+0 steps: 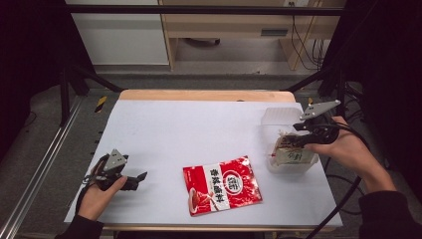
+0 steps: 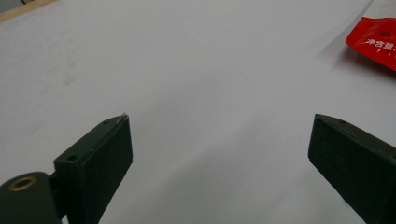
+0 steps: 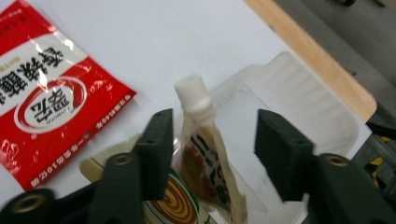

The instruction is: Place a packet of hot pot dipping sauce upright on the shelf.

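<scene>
Hovering over a clear plastic tub [image 1: 293, 164] at the worktop's [image 1: 189, 129] right edge, the right gripper [image 3: 212, 140] is spreading its fingers around a spouted sauce pouch [image 3: 205, 154] inside, apparently releasing it. The pouch is leaning, so it might topple out. The left gripper [image 2: 219, 144] is resting wide and empty; a red packet [image 1: 222, 184] is lying mid-worktop.

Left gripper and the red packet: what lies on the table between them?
Nothing: in the high view, bare white table separates the left gripper from the red packet; the left gripper view agrees.
</scene>
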Demonstrator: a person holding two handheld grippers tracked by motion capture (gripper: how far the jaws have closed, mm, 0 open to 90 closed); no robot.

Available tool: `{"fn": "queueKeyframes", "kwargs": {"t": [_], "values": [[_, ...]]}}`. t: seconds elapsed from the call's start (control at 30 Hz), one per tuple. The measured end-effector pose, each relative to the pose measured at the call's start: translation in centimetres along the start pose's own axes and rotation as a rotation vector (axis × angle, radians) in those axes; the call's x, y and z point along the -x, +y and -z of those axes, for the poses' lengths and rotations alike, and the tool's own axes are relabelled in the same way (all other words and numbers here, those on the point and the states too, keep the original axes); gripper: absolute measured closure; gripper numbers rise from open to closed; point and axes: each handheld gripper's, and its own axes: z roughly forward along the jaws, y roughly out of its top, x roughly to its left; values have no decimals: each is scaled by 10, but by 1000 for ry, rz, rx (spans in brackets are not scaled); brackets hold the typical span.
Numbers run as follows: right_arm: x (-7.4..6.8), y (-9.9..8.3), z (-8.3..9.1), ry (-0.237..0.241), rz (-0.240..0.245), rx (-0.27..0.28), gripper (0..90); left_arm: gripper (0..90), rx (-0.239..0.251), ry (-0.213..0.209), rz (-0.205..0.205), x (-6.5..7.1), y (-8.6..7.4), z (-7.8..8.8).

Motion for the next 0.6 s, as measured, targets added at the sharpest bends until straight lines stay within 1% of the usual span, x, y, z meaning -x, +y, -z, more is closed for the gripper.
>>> {"fn": "queueKeyframes", "kwargs": {"t": [0.07,0.1,0.13,0.23,0.27,0.3,0.33,0.4,0.43,0.47,0.5,0.53,0.6], "values": [[-5,5,3,-11,1,14,385,63,-2,0,-1,0,0,0],[-10,10,6,-34,13,15,340,63,-2,0,-1,0,0,0],[-10,10,6,-34,13,15,340,63,-2,0,-1,0,0,0],[-19,18,10,-52,25,37,283,63,-4,1,-4,1,0,-1],[-22,21,12,-63,30,44,268,63,-4,0,-4,1,0,0],[-29,27,14,-67,35,61,229,63,-3,2,-5,1,0,0],[-32,30,15,-74,39,65,208,63,-3,2,-5,1,0,0],[-39,36,15,-76,44,72,178,63,-3,2,-6,1,0,0],[-39,36,15,-76,44,72,178,63,-3,2,-6,1,0,0],[-42,39,15,-78,48,74,170,63,-3,1,-5,1,0,0],[-49,45,14,-72,60,74,156,63,-2,2,-5,1,0,0],[-49,45,14,-72,60,74,156,63,-2,2,-5,1,0,0],[-56,51,13,-68,71,75,145,63,-1,3,-4,0,-1,1]]}}
